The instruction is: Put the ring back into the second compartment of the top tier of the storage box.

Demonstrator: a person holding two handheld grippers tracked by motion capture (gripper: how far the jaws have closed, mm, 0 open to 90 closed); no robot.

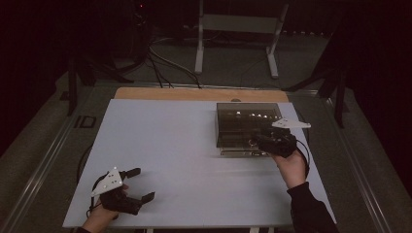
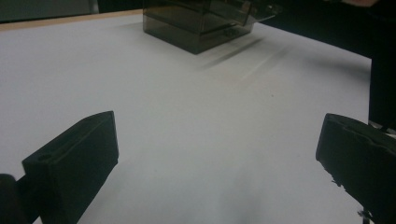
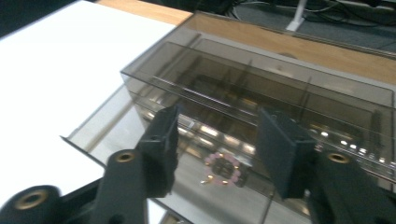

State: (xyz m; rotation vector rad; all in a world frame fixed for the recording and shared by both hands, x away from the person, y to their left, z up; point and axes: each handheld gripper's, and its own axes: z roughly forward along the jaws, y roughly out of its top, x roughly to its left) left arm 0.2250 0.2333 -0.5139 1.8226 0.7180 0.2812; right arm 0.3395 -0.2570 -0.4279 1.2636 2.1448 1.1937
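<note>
Two black grippers at a matte white table (image 1: 160,145) — a flat, smooth top with a band of bare wood along its far edge. Right gripper (image 1: 265,141), angular black plastic with a grey three-cornered plate on top, sits at the near right corner of a smoked, see-through plastic box (image 1: 248,127), a low rectangular case with straight walls and glossy faces that throw back small points of light. In the right gripper view its jaws stand parted on either side of a drawer tray (image 3: 140,140) that juts out of the box front, a thin clear sheet with a sharp corner; the flat pads press on nothing. Between them, lying on the tray, a small bracelet (image 3: 223,170) of round pink beads with a few gold-coloured ones, curled in a ring. The box stands at the far right of the table, well apart from the left gripper (image 1: 141,184), which rests at the near left corner — released, its blocky, dull-black jaws spread wide over bare tabletop. A dark sleeve covers the right forearm.
</note>
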